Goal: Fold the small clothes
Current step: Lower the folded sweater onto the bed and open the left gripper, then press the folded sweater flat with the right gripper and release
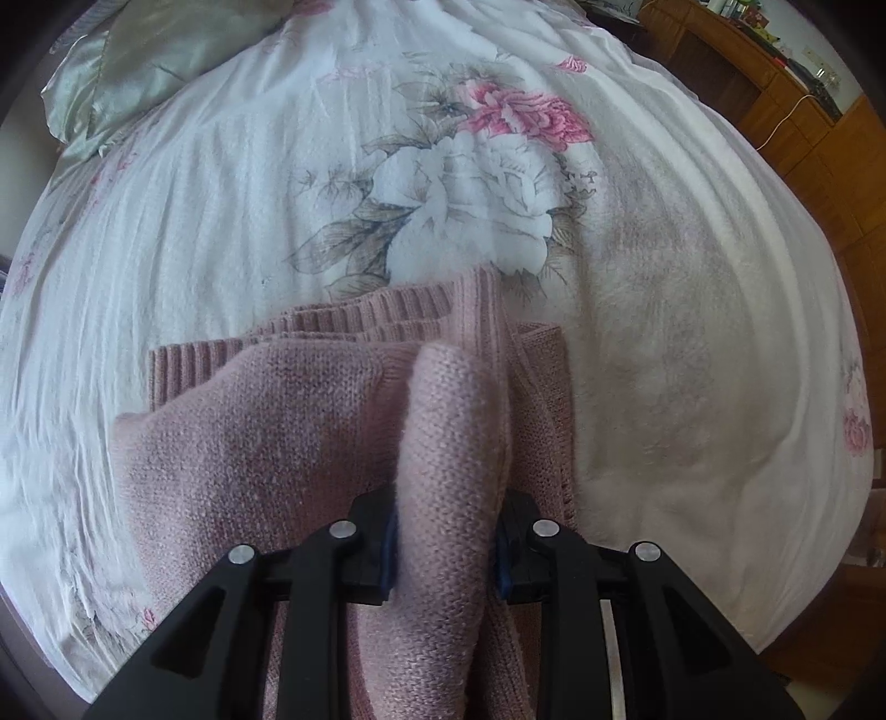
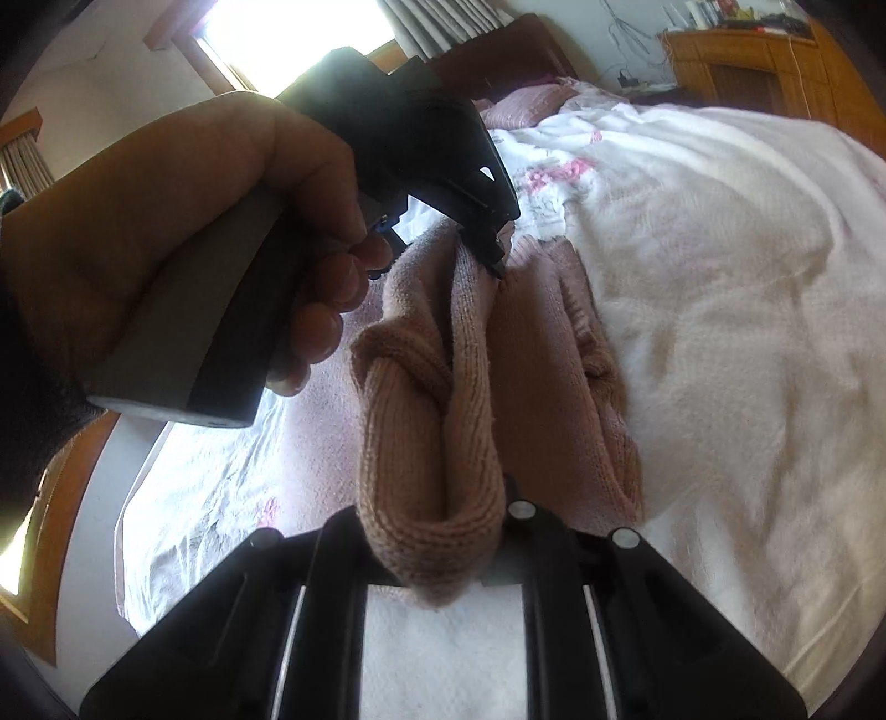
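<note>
A pink knitted sweater (image 1: 266, 421) lies partly folded on the floral bed sheet (image 1: 221, 210). My left gripper (image 1: 446, 545) is shut on a raised fold of it, and the knit bulges up between the black fingers (image 1: 371, 545). In the right wrist view the same pink sweater (image 2: 542, 354) stretches between both tools. My right gripper (image 2: 437, 545) is shut on a thick bunched roll of the knit. The left gripper (image 2: 487, 249), held by a person's hand (image 2: 194, 221), pinches the sweater's far end.
A green satin pillow (image 1: 127, 61) rests at the bed's far left. Wooden cabinets (image 1: 775, 94) stand along the right, with a white cable hanging on them. A bright window (image 2: 299, 22) with curtains and a dark headboard (image 2: 493, 55) are behind the hand.
</note>
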The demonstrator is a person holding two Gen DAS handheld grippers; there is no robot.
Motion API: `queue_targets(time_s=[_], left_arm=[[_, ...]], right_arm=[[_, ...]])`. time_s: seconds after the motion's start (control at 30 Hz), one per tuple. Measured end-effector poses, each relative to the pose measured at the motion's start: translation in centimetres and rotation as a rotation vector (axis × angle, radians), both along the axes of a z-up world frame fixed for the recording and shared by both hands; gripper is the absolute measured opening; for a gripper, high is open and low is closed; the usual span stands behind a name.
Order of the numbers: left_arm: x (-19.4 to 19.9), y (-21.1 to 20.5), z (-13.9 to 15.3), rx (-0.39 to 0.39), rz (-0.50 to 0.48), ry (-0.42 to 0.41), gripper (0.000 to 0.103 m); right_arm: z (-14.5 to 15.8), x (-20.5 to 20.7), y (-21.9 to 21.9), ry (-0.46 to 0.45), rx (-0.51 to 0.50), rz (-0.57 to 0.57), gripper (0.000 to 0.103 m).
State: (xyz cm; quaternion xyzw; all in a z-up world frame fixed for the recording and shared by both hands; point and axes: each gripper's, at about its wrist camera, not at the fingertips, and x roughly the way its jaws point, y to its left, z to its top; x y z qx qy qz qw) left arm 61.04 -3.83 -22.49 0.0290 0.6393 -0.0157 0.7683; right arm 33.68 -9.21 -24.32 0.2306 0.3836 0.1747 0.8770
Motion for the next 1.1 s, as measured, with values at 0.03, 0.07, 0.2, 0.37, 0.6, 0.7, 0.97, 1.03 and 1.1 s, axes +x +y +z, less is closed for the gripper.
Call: queue_targets(time_s=[0.03,0.07,0.2,0.37,0.6,0.7,0.97,1.03,1.1], left_arm=[[0.1,-0.3,-0.3,0.004,0.002,-0.003,0.026],[0.1,-0.4,-0.5,0.005,0.004,-0.006,0.026],[-0.2,-1.0,-0.8,-0.016,0.008,-0.033,0.031],[-1.2,0.9,0.1,-0.358,0.085,-0.113,0.05],[-3.7,5.5,3.6,-0.568,0.09,-0.201,0.051],[-5.4,8.0,5.4,-0.626,0.077,-0.236,0.056],[-9.9,12.5,5.3,-0.638,-0.009,-0.21,0.058],[-11.4,12.9,4.8,-0.668,-0.056,-0.212,0.058],[-13.0,13.0,4.0,-0.676,-0.101,-0.217,0.058]], right_arm=[[-0.3,0.1,-0.3,0.008,0.01,0.007,0.011],[-0.6,0.2,-0.6,0.012,0.018,0.011,0.011],[-1.7,0.6,-1.7,0.048,0.068,0.041,0.012],[-3.4,1.4,-3.4,0.119,0.212,0.12,0.033],[-5.1,3.7,-5.2,0.222,0.454,0.219,0.064],[-5.7,5.1,-5.0,0.29,0.506,0.25,0.066],[-4.7,7.8,-6.6,0.32,0.483,0.264,0.012],[-4.2,8.1,-7.3,0.294,0.449,0.254,0.012],[-5.1,8.8,-7.0,0.306,0.418,0.265,0.013]])
